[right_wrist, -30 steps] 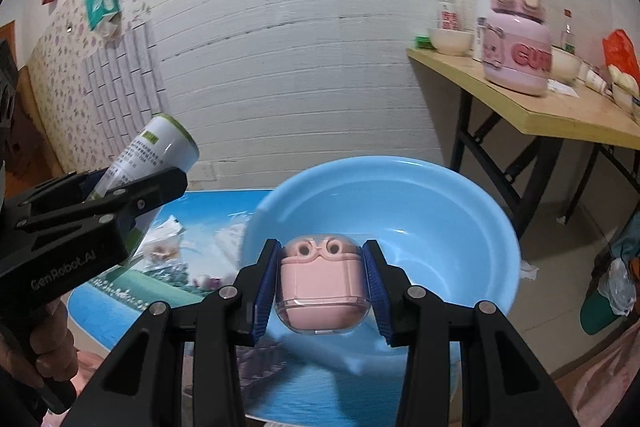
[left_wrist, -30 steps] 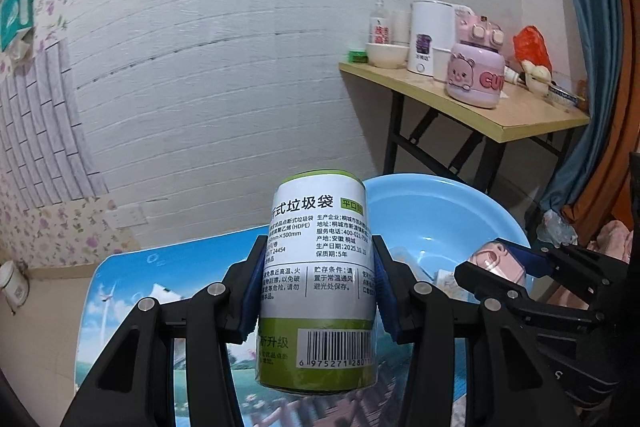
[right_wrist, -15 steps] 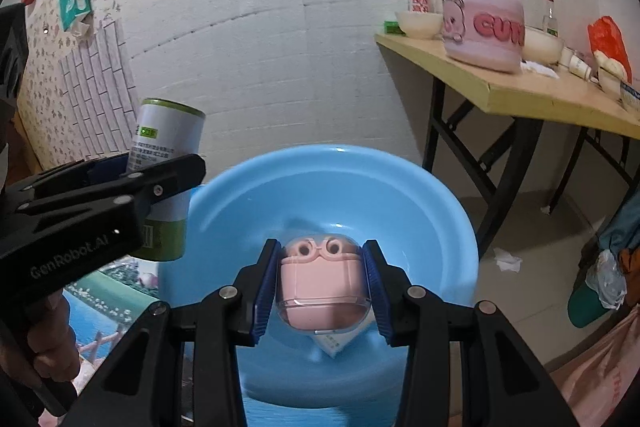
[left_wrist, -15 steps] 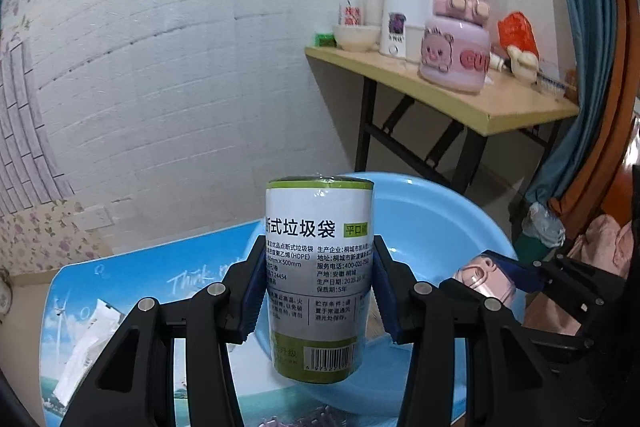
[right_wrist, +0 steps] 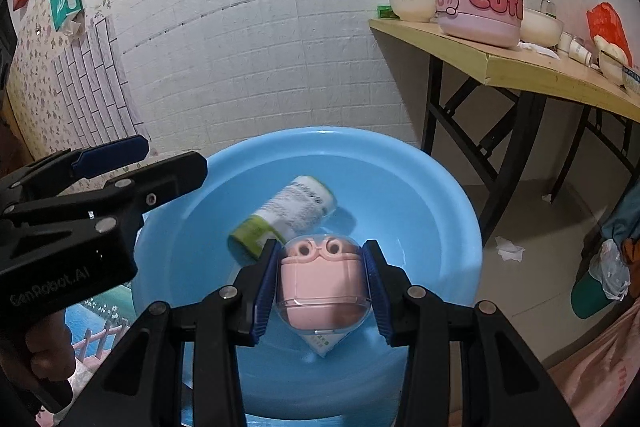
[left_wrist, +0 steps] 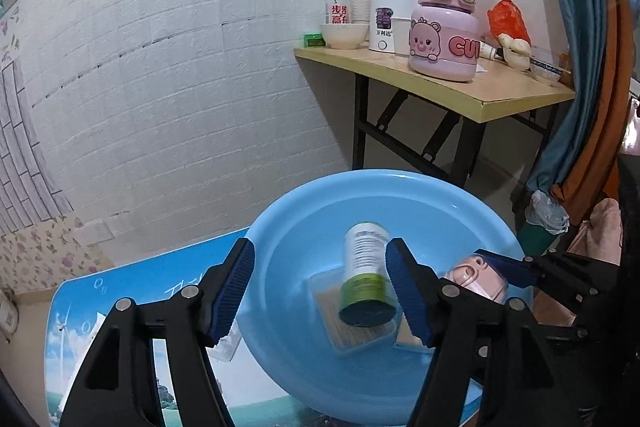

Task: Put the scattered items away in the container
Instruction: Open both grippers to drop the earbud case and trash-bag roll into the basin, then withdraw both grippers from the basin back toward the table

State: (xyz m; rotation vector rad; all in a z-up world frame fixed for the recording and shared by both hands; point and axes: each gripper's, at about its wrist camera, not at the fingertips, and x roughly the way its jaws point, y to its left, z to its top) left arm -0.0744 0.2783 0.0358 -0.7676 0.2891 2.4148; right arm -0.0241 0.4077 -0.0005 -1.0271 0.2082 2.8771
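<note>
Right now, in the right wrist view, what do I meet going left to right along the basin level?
left gripper → blue basin holding the green-and-white roll → pink case in the right gripper → crumpled tissue on the floor.

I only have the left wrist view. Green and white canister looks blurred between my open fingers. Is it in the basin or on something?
Observer: From the right wrist view, the canister lies tilted on its side inside the blue basin, clear of the left gripper, whose jaws are opening.
Operator: What is the right gripper holding? I see only a pink edge.
Observer: The right gripper is shut on a pink case with two round eyes on top, in a clear shell, over the basin.
Operator: Anything under that case?
Observer: A white packet corner pokes out just below it, in the basin.
</note>
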